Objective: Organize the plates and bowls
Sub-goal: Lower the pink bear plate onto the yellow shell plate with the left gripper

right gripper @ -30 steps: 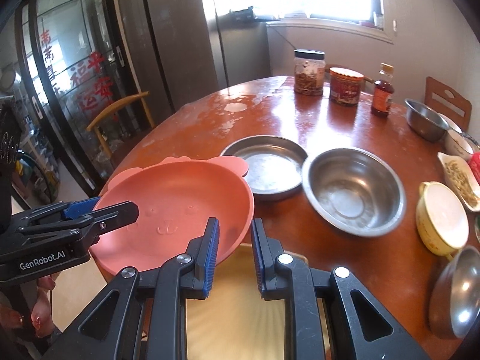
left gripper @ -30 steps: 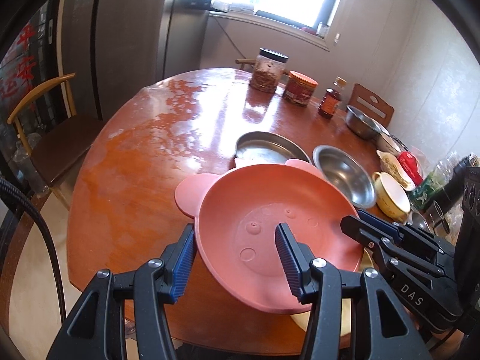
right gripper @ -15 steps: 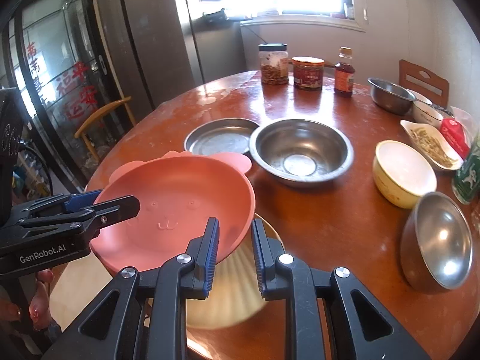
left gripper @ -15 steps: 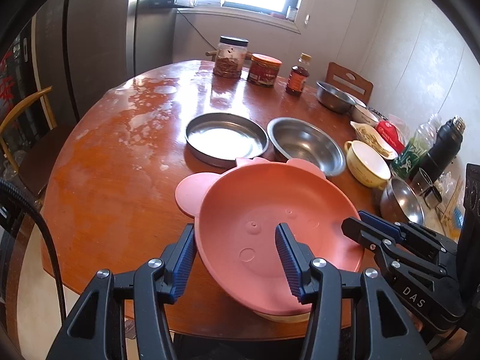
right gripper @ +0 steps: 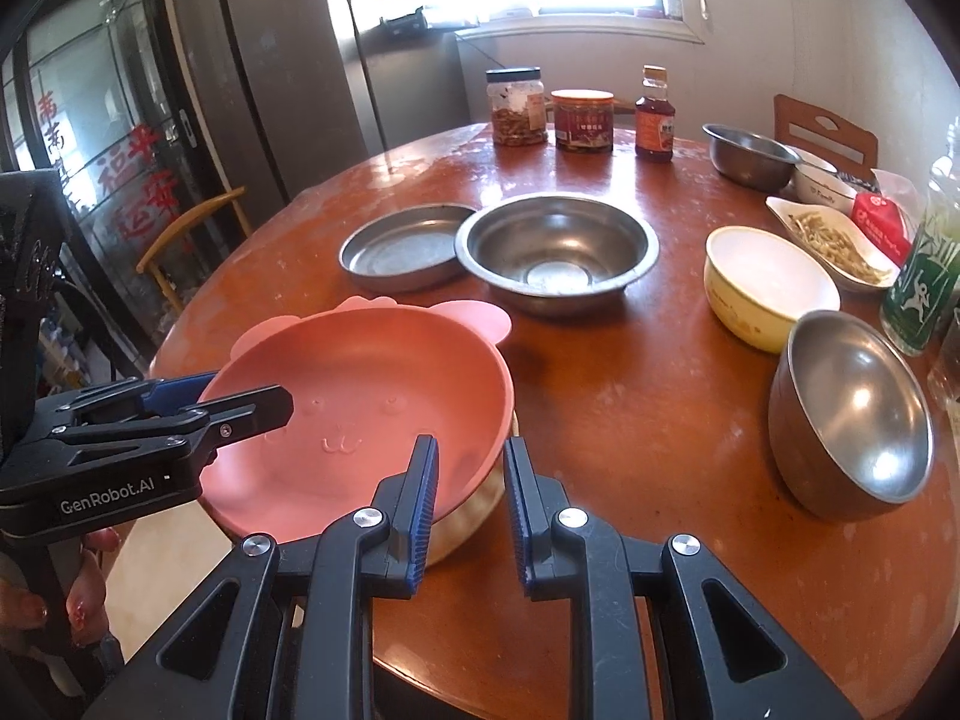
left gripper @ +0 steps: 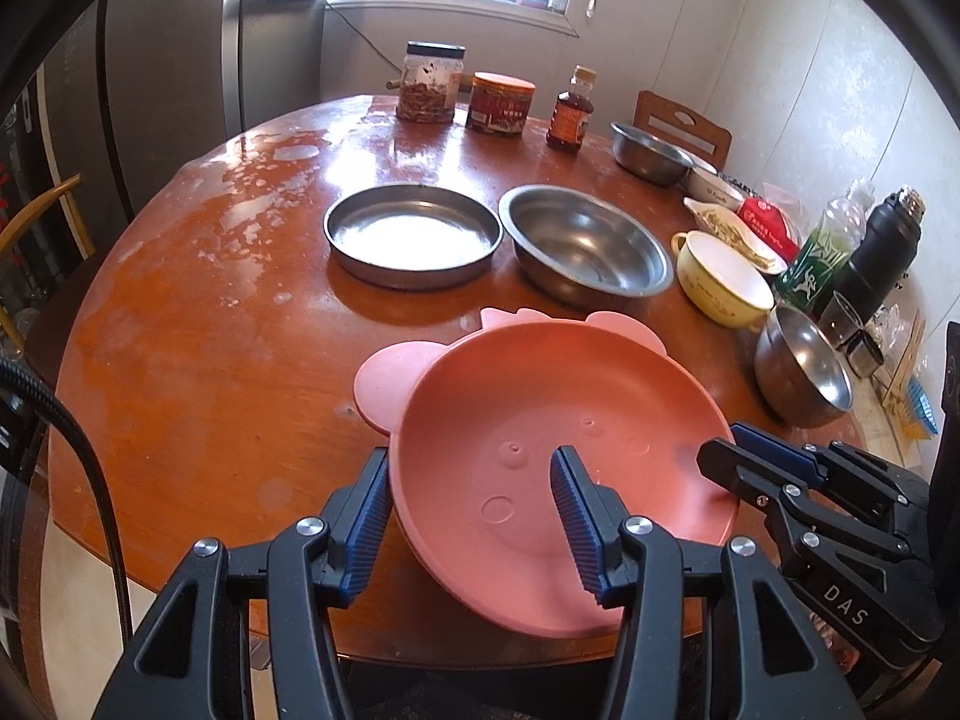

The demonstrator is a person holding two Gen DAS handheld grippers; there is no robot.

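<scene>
Since a second ago both views have swung along the table: the jars and the steel dishes now sit nearer the middle of each view, and the pink plate [left gripper: 558, 456] has come in over the near table edge, held at both sides as before.

Left to right, left wrist view: round wooden table [left gripper: 198, 324], wet-looking patches on its far left. Left gripper [left gripper: 471, 516] pinches the pink plate's near rim, one blue pad under the outer wall, the other inside the dish; the jaws stand partly spread around the rim. The plate has rounded ears on its far edge and a raised face in its floor. Beyond it stand a flat steel pan [left gripper: 414, 234], then a steel bowl [left gripper: 588, 246] just beside it, then a yellow bowl [left gripper: 726, 276], and a tilted small steel bowl [left gripper: 804, 372] near the table's right edge.

Right gripper [right gripper: 471, 504] is pressed nearly together on the plate's right rim. Under the plate a pale yellow dish [right gripper: 474, 510] shows between the pads; whether the pads also catch it, I cannot tell. Fingers [right gripper: 84, 600] of a hand show beneath the left gripper's body.
</scene>
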